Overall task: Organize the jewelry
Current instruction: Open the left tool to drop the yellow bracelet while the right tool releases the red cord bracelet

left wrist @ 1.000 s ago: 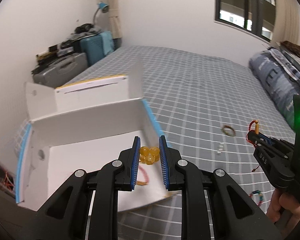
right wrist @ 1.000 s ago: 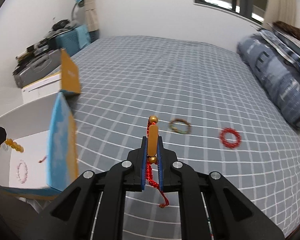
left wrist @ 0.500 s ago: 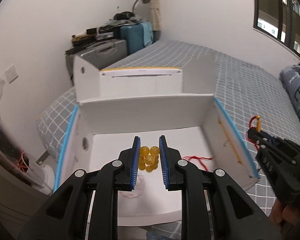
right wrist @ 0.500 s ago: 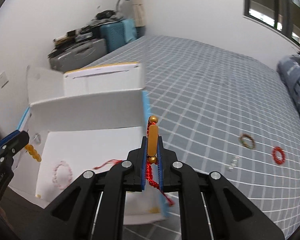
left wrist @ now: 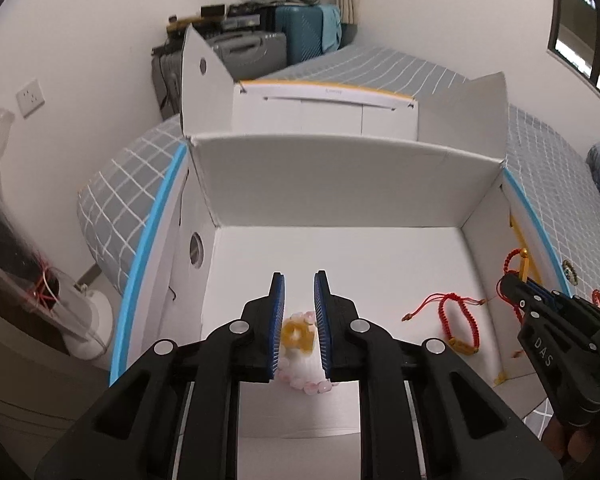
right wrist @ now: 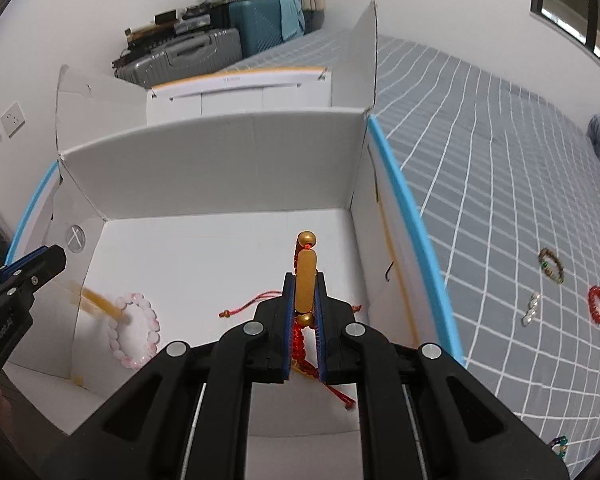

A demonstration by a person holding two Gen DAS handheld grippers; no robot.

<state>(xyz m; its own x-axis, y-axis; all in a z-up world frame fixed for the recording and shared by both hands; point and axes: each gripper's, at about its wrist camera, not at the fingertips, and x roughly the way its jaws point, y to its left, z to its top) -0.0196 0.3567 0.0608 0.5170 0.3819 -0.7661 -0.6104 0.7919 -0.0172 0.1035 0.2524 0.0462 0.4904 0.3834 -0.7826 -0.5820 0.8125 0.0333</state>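
Note:
An open white box (left wrist: 340, 184) (right wrist: 220, 168) with blue edges stands on the bed. My left gripper (left wrist: 300, 280) is open over its left part; the amber bead bracelet (left wrist: 298, 334) (right wrist: 96, 300) is blurred below the jaws, over a pink bead bracelet (left wrist: 308, 386) (right wrist: 134, 328) on the box floor. My right gripper (right wrist: 304, 280) (left wrist: 516, 280) is shut on a red cord bracelet with a gold tube bead (right wrist: 306, 280), held over the box's right part. Another red cord bracelet (left wrist: 458, 320) lies inside.
Loose pieces lie on the grey checked bed to the right: a red ring bracelet (right wrist: 598, 304), a dark bead bracelet (right wrist: 552, 266), small white pieces (right wrist: 531, 309). Suitcases (right wrist: 204, 48) stand by the wall behind the box. The box flaps (right wrist: 370, 52) stand up.
Both grippers moved forward over the box. My left gripper opened and the amber bracelet dropped out of its jaws toward the pink bracelet. The right gripper still holds its red bracelet.

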